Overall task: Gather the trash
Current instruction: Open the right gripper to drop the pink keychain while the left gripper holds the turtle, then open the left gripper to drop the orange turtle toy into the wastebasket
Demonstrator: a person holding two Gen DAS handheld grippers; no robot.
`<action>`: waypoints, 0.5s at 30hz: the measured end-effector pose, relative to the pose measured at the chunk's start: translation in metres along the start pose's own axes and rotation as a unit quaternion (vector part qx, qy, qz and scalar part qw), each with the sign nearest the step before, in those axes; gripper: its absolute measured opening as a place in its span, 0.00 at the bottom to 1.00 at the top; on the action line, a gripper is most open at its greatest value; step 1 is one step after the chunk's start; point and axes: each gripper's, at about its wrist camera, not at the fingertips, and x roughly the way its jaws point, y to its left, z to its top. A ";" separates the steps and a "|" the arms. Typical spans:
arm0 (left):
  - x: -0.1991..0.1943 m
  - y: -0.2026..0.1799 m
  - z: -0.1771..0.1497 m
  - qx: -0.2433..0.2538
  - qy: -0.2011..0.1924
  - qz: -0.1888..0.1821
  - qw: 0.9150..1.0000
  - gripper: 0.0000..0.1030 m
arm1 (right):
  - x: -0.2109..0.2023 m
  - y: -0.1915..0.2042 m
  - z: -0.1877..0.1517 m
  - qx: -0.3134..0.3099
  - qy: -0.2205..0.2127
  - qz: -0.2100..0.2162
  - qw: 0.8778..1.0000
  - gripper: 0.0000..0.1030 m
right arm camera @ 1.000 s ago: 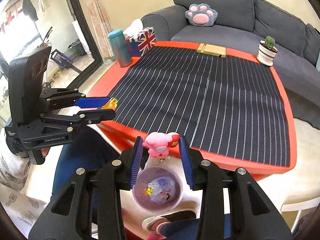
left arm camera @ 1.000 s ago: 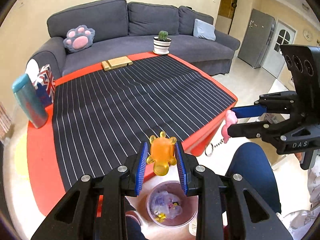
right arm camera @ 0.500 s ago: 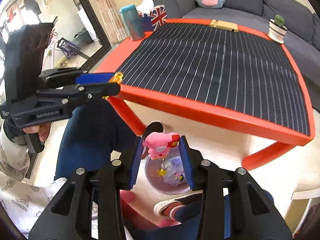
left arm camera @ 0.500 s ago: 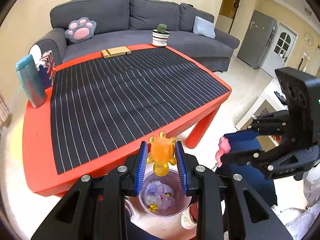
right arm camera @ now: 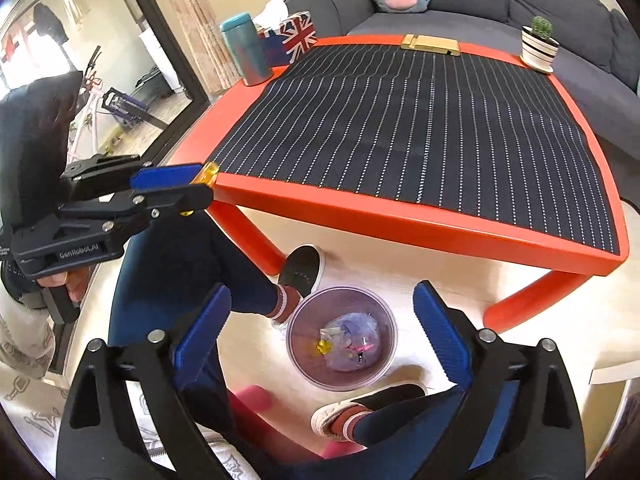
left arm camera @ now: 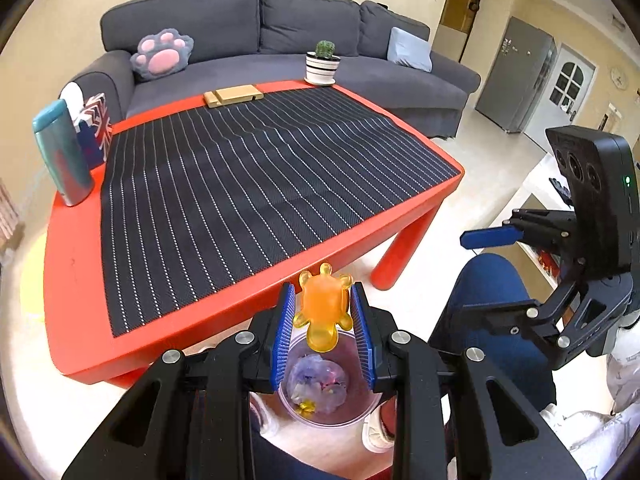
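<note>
My left gripper (left arm camera: 324, 312) is shut on an orange turtle toy (left arm camera: 323, 308) and hangs over a clear plastic bin (left arm camera: 320, 422) on the floor. The bin (right arm camera: 296, 320) holds a crumpled bag and small bits of trash. Above it my right gripper (right arm camera: 322, 292) has its jaws opening wide, with nothing between the blue pads. A small pink bit lies in the bin; I cannot tell whether it is the pink toy. The right gripper (left arm camera: 476, 276) also shows at the right of the left wrist view, and the left gripper (right arm camera: 204, 184) with the turtle (right arm camera: 206, 171) at the left of the right wrist view.
A red table (left arm camera: 80, 280) with a striped dark mat stands just beyond the bin, its leg (right arm camera: 532, 300) close by. A teal bottle (left arm camera: 64, 152), tissue box, wooden block and potted cactus (left arm camera: 323, 62) sit along its far edges. The person's legs and shoes (right arm camera: 372, 404) flank the bin.
The right gripper sank toward the bin and its jaws spread apart; the pink toy it held is gone from between them. The left gripper still holds the orange turtle.
</note>
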 end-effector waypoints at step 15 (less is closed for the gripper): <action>0.008 -0.017 -0.006 0.017 0.016 -0.016 1.000 0.27 | -0.015 -0.014 -0.004 0.020 -0.022 -0.028 0.999 0.90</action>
